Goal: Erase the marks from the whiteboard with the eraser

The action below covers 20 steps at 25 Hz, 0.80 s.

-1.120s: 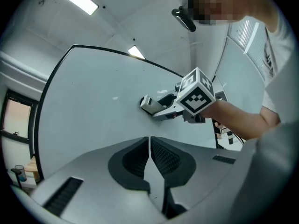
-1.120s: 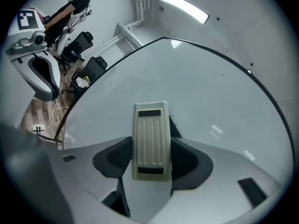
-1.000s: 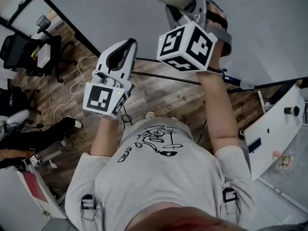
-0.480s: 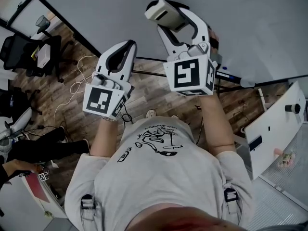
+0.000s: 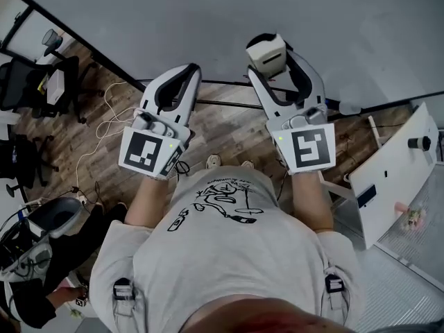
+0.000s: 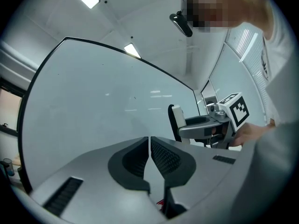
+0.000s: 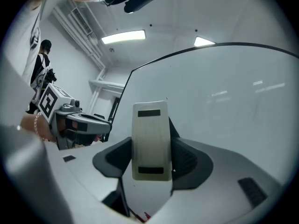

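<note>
- The whiteboard stands straight ahead of both my grippers and closes off all forward travel; its face lies open for movement along it.
- My left gripper and my right gripper stand side by side and apart, with an open lane between them.
- The eraser fills the space between my right gripper's jaws.
- My left gripper's jaws are closed together: no passage there.
- The stand's dark bars cross below both grippers.
- A white cabinet stands near on my right. Office chairs and floor cables lie well apart on my left.
</note>
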### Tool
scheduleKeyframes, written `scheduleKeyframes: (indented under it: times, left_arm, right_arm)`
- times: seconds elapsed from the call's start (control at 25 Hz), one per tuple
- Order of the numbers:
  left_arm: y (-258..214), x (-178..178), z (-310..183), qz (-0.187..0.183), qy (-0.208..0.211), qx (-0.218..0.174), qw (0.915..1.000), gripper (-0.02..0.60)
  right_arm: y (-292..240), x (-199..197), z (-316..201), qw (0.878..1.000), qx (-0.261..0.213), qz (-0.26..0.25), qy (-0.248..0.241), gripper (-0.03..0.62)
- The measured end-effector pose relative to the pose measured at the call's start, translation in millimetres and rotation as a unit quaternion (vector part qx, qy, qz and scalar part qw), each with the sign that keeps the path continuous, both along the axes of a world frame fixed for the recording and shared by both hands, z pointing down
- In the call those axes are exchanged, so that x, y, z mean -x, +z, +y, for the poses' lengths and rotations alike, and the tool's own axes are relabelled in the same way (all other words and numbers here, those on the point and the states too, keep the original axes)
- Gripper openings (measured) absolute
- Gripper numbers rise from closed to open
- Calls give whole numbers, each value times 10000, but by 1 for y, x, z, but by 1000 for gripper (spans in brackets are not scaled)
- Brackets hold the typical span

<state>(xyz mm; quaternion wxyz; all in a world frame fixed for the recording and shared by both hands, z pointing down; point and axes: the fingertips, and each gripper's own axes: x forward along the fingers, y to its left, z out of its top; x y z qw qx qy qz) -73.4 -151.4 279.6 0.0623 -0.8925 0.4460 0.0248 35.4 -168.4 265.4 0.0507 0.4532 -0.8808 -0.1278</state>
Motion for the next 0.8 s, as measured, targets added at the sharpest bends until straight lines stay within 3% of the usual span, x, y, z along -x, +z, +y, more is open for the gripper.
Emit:
scheduleKeyframes:
  times: [0.16,0.32,0.8]
  left_arm:
    - [-2,-17,11,61,104,-29,9999,32]
    - [-7,-36,23,158,198,-100,9996,32]
    - [-5,-59,40,392,563,29,9976,32]
  right_arm:
    - [12,-28,20,9991,166,-385,99,261]
    - [18,-55,39,9991,196,-343,171,261]
    - [27,-79,71,9958,484,-722,292,262]
